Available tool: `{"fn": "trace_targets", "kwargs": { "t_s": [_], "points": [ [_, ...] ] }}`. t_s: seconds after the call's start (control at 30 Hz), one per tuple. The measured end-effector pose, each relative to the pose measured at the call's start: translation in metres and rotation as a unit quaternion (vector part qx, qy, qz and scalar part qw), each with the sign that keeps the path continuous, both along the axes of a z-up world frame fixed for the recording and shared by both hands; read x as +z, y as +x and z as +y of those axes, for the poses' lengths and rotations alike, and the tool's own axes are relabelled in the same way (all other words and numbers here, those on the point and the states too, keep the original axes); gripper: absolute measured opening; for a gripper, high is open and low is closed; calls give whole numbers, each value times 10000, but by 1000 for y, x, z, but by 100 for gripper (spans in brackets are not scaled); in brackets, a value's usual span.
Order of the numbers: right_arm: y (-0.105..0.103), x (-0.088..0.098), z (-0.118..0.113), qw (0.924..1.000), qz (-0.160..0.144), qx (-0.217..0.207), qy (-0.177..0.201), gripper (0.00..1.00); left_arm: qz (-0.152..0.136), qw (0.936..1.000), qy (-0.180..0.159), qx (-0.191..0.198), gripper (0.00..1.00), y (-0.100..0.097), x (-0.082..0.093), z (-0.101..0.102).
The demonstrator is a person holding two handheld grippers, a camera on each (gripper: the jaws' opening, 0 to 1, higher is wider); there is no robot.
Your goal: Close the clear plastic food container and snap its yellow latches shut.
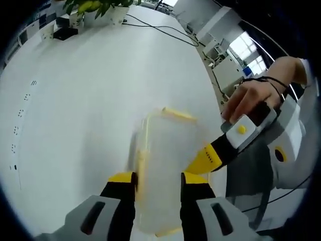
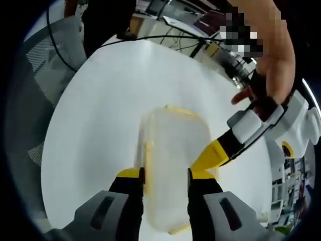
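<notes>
container sits on the white table, directly ahead of and between the spread jaws of the left gripper, long axis running away from it. right gripper approaches its side, parted, empty.

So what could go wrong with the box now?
1. In both views the box sits between each gripper's open jaws, on a smooth white table. A sideways push could make it slide rather than snap shut.
2. The two grippers come at the box from opposite sides, with the other gripper's yellow tip touching or nearly touching it; they might bump each other.
3. The yellow latches look thin, and the box is blurred, so a jaw could miss one.
</notes>
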State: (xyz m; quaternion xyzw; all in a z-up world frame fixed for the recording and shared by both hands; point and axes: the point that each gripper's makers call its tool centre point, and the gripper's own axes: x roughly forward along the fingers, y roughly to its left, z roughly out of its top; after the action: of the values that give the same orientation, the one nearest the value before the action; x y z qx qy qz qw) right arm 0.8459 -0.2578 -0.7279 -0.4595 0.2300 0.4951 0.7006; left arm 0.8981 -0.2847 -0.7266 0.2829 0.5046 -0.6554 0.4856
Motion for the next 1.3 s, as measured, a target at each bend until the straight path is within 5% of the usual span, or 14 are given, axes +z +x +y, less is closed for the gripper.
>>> {"fn": "trace_targets", "kwargs": {
  "t_s": [0.43, 0.73, 0.93, 1.3],
  "points": [
    [-3, 0, 0, 9998, -101, 131, -88, 32, 19, 9998, -138, 126, 30, 3, 1, 2],
    [-7, 2, 2, 9999, 68, -55, 105, 38, -225, 9921, -707, 1011, 39, 9, 4, 7],
    [-5, 18, -4, 9981, 60, -379, 491, 38, -738, 9766, -1354, 1500, 39, 10, 15, 8],
    [3, 25, -20, 9924, 121, -913, 812, 46, -1165, 9577, -1732, 1983, 43, 1, 26, 24]
  ]
}}
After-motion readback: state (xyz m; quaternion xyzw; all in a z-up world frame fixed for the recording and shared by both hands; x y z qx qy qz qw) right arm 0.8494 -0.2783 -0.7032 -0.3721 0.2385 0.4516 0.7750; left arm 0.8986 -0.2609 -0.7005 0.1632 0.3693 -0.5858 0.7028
